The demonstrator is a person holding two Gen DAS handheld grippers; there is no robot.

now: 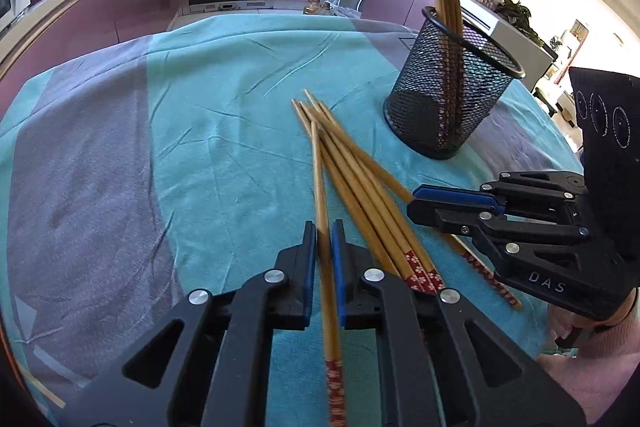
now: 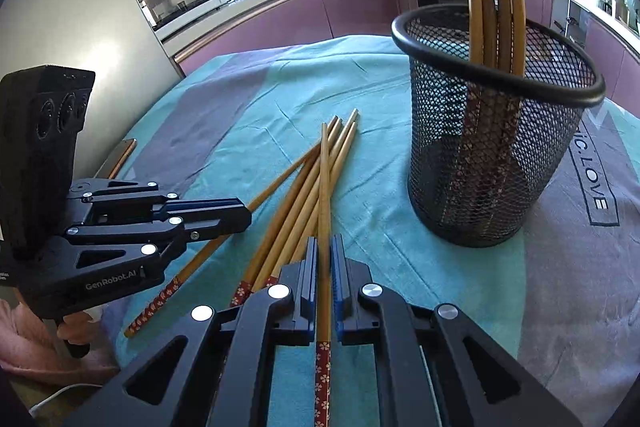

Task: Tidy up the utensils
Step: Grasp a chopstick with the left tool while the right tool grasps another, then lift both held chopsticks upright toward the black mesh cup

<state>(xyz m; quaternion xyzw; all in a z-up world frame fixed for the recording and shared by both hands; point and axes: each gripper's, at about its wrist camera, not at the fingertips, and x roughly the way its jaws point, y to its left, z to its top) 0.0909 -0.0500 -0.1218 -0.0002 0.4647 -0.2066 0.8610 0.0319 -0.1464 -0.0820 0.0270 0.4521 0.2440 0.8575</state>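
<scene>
I'm clamping 1 chopstick in each gripper, left gripper (image 1: 324, 231) and right gripper (image 2: 324, 247) both pinched tight, mesh holder (image 2: 496, 155) ahead-right of both; risking snagging the loose pile (image 1: 360, 187) between them when lifting.

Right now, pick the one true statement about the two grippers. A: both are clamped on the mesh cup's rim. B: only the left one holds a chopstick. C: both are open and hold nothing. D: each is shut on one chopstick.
D: the left gripper pinches one chopstick between its pads, the right gripper pinches another chopstick, and the mesh cup stands apart, untouched.
</scene>
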